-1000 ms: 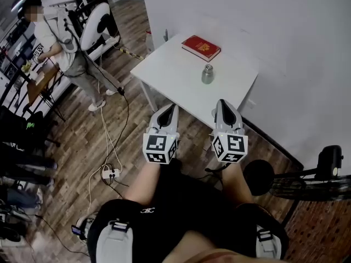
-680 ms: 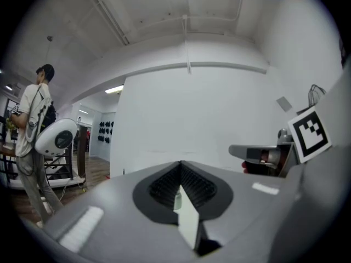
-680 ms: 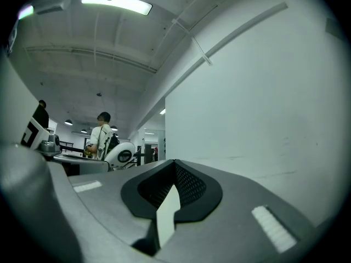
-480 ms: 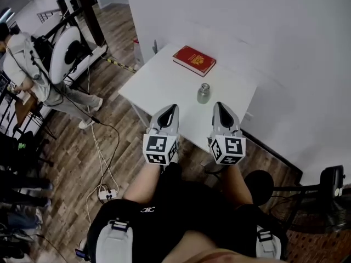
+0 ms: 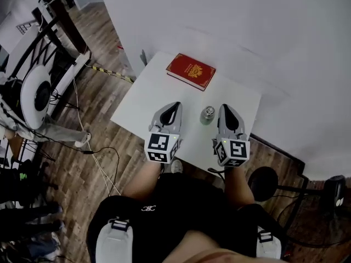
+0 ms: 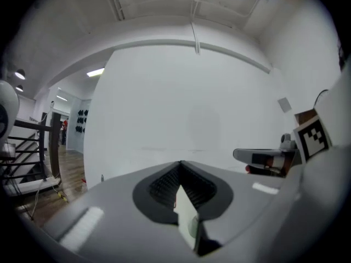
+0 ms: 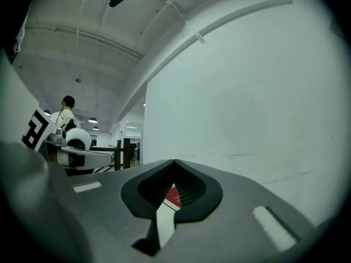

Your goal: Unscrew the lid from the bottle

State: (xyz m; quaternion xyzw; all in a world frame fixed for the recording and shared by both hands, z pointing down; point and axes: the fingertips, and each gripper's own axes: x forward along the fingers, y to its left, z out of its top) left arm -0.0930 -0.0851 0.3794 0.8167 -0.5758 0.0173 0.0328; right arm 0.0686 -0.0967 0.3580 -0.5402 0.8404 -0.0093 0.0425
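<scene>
At frame centre the bottle [image 5: 208,114], lid on, stands on the white table [image 5: 143,106] between the left gripper [image 5: 172,109] and right gripper [image 5: 226,112], both empty with jaws together, seemingly lining up to grasp it.

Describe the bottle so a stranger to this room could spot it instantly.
Find the white table against the white wall. Nearer the person than the flat red book stands the bottle: small, greyish, upright, with a silvery lid.
</scene>
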